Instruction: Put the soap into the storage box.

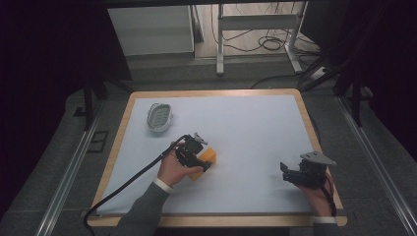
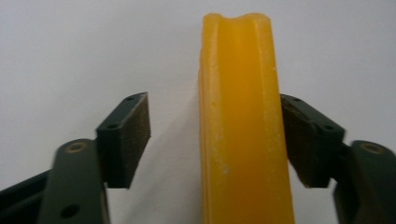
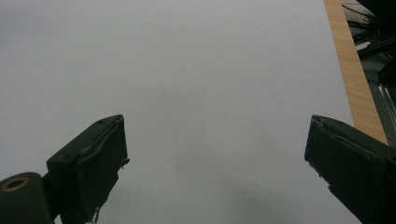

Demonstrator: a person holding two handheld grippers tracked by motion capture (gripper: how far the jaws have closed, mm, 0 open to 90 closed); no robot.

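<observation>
A yellow block (image 1: 205, 162) is seen lying on the white table (image 1: 246, 128), a little left of the middle and toward the near edge. The left gripper (image 1: 196, 160) is held over it by the left hand (image 1: 179, 169), and part of the block is covered by the gripper in the high view. In the left gripper view the block (image 2: 240, 121) is shown standing lengthwise between the two jaws, its top face grooved along the middle. The pad on the right of that view (image 2: 303, 140) is laid against the side of the block, while the pad on the left (image 2: 133, 135) is kept apart from it, with a strip of bare table between them. The jaws are thus partly open around the block, and it is not yet clamped from both sides.

The right gripper (image 1: 297, 174) is held by the right hand (image 1: 319, 194) near the right front corner of the table, well apart from the block. In the right gripper view its jaws are spread wide, and nothing but the white surface is seen between the fingers (image 3: 100, 163). The wooden rim (image 3: 352, 70) of the table is shown at the upper right of that view.

A small white basket (image 1: 160, 117) is set near the far left corner of the table, well apart from the block and from both grippers.
</observation>
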